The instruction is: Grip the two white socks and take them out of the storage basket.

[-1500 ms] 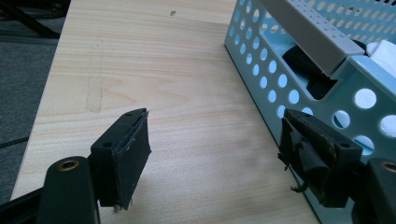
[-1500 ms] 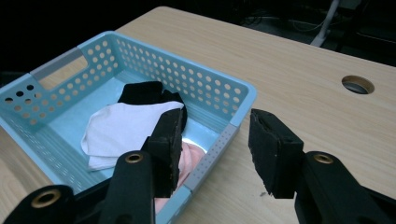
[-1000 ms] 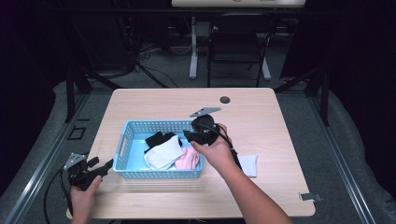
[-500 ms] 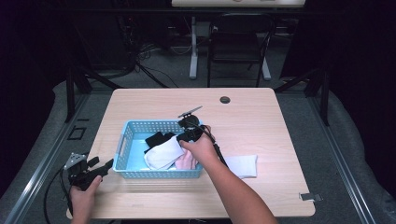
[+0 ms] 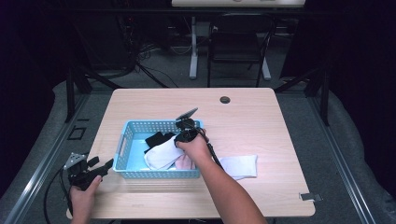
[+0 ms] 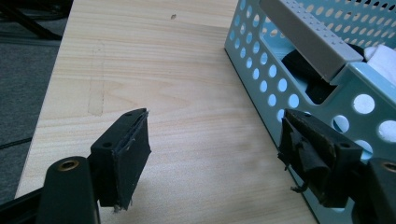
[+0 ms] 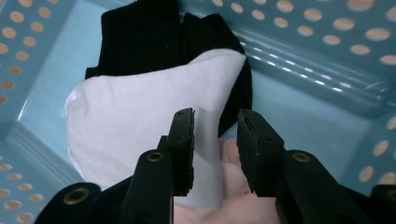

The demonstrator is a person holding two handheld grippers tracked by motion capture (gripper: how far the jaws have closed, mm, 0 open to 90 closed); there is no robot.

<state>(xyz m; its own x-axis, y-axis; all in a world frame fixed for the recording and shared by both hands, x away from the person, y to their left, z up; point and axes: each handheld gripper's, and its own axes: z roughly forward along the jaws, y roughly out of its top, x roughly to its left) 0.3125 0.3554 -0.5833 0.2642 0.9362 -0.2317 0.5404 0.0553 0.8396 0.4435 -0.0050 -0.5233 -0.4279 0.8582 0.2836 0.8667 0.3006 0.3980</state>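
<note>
- Right claw (image 7: pixel 215 149) first: you have it down inside the blue perforated basket (image 5: pixel 135 127), jaws parted by a narrow gap and gripping nothing. Its left jaw lies over the edge of the white sock (image 7: pixel 140 126); whether it touches the fabric cannot be told.
- Your right claw (image 5: pixel 186 127) sits at the basket's far right corner in the high view, with your hand over the socks.
- Left claw (image 6: pixel 215 154): you hold it wide open and released, low over the counter (image 6: pixel 177 93) just outside the basket's (image 6: pixel 299 70) left end. One jaw lies close against the basket wall; the other is over bare wood.
- Left claw (image 5: pixel 88 169) is at the counter's near left corner.
- No readable writing or label shows on any item.
- Basket contents: the white sock (image 5: pixel 163 154) lies on top of a black sock (image 7: pixel 140 42), and a pink piece (image 5: pixel 184 163) lies beside them under your hand.
- Another white sock (image 5: pixel 239 165) lies flat on the counter, right of the basket and apart from it.
</note>
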